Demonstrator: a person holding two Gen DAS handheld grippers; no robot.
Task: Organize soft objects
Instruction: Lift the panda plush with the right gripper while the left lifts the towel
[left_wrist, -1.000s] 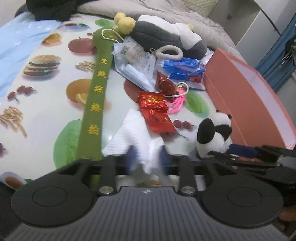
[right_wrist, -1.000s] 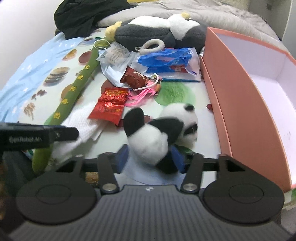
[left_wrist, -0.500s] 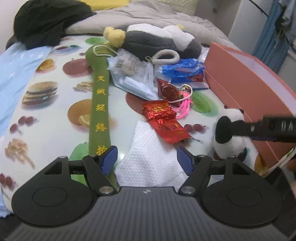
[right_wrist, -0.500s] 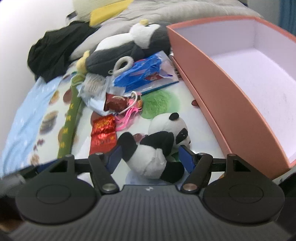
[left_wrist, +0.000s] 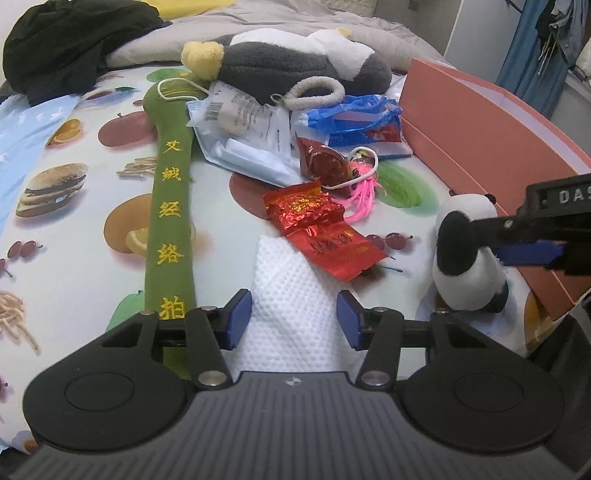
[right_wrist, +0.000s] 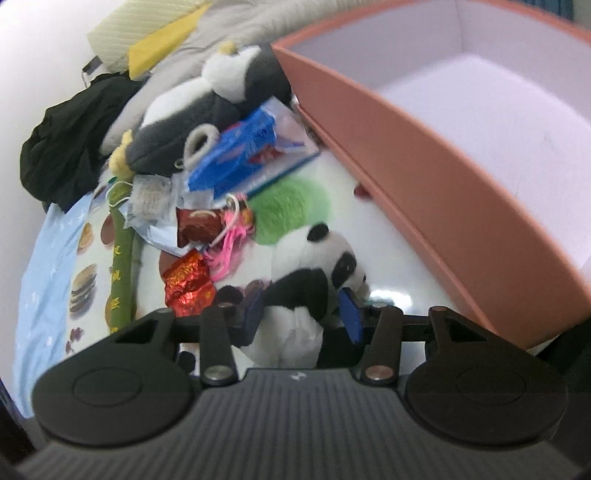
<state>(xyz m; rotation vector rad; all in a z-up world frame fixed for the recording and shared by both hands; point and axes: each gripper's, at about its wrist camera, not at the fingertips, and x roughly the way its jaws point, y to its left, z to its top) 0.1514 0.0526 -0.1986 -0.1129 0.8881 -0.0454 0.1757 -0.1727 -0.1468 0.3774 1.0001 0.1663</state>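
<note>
Green strap (left_wrist: 170, 206): yellow "艾绒经络拍". Right gripper (left_wrist: 532, 243): "DAS", cut off.

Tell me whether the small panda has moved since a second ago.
Cannot tell. The camera swung, but the panda lies beside the pink box as before. The right gripper has just been closing on it.

A bed (left_wrist: 74, 229) with a food-print cover fills the room's middle. Behind the bed lies a grey blanket (left_wrist: 295, 18); right of the blanket stands a white wall (left_wrist: 476, 37) with blue curtains (left_wrist: 524, 70).
</note>
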